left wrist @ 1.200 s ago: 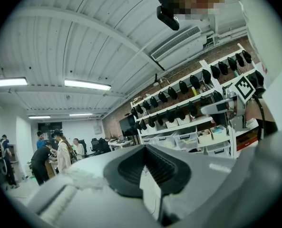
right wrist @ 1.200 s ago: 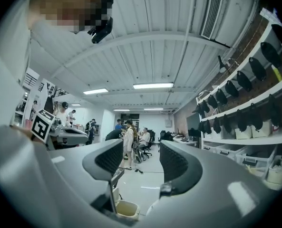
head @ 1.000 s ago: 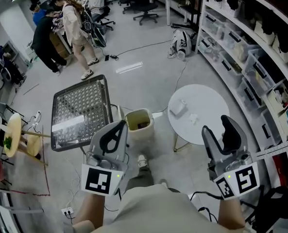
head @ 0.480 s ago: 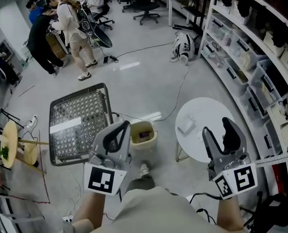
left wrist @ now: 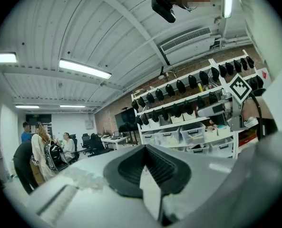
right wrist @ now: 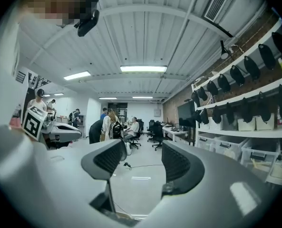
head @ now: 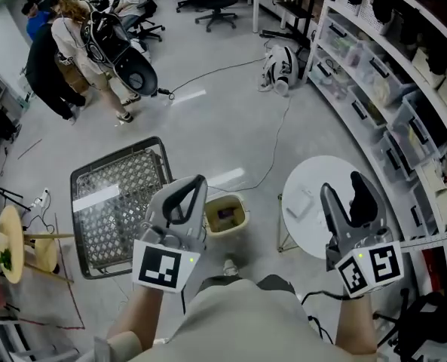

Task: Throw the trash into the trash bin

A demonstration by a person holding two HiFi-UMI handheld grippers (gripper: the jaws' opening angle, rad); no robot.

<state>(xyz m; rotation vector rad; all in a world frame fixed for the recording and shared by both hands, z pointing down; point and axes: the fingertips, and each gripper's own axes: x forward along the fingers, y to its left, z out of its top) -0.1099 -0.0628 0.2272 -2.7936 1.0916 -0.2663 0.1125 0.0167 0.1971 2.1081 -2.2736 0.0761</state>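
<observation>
A beige trash bin (head: 243, 209) stands on the floor with something dark inside it. Right of it is a small round white table (head: 314, 175) with a white piece of trash (head: 299, 202) lying on it. My left gripper (head: 187, 191) hangs just left of the bin, and its pads (left wrist: 156, 167) meet with nothing between them. My right gripper (head: 344, 187) hovers over the table's right side. Its jaws have just been opening and stand apart, empty, in the right gripper view (right wrist: 141, 161).
A metal mesh cart (head: 116, 199) stands left of the bin. Curved shelves with storage boxes (head: 389, 89) line the right side. A cable (head: 276, 138) and a bag (head: 280, 65) lie on the floor. People (head: 53, 55) stand far left, and a round wooden stool (head: 12, 241) is nearer.
Both grippers have moved forward with the person. The bin and the table now lie closer below them. The people at the far left have shifted.
</observation>
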